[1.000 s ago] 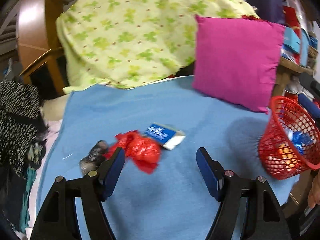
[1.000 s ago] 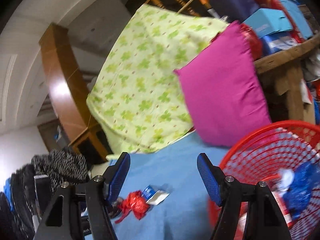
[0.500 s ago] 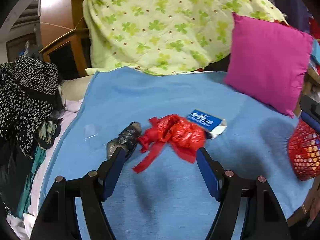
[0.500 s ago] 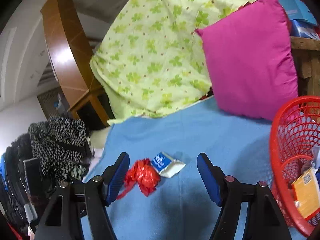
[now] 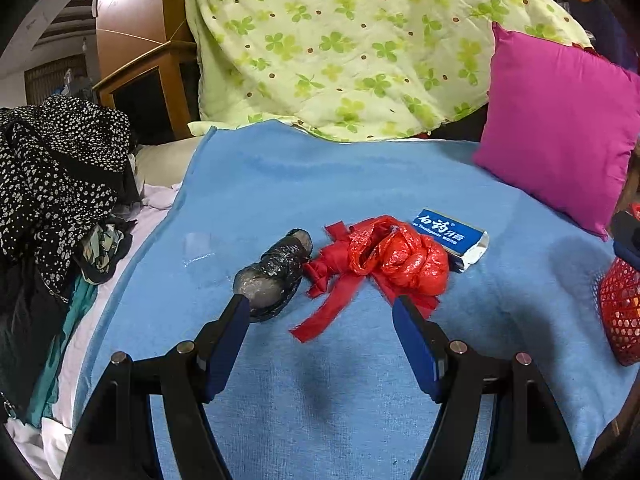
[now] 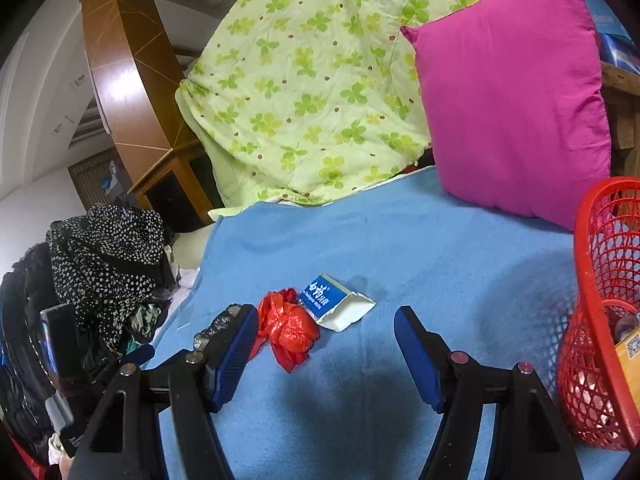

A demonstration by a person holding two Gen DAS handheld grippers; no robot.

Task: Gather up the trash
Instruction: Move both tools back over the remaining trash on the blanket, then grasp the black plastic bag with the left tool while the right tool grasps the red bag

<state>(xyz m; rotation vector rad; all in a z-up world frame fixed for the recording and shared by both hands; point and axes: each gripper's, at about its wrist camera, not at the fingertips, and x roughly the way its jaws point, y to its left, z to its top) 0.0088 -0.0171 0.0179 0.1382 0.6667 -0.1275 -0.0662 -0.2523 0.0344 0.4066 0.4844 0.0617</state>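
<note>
A crumpled red plastic bag (image 5: 394, 258) lies on the blue blanket (image 5: 360, 176), with a dark wrapped lump (image 5: 276, 270) on its left and a blue toothpaste box (image 5: 454, 236) on its right. My left gripper (image 5: 320, 312) is open, just in front of the red bag, its left finger near the dark lump. My right gripper (image 6: 324, 320) is open and empty, farther back; the red bag (image 6: 288, 326) and the box (image 6: 334, 304) lie ahead of it. A red mesh basket (image 6: 600, 320) with trash stands at the right.
A magenta pillow (image 5: 560, 128) and a green clover quilt (image 5: 352, 44) lie at the back of the bed. Spotted black clothes (image 5: 52, 168) are heaped at the left edge. A wooden headboard (image 6: 120, 76) stands behind. The basket's edge (image 5: 622, 312) shows at far right.
My left gripper has moved forward and leftward to the red bag, which now lies between its fingers' tips. My right gripper has swung left away from the basket and tilted down toward the trash.
</note>
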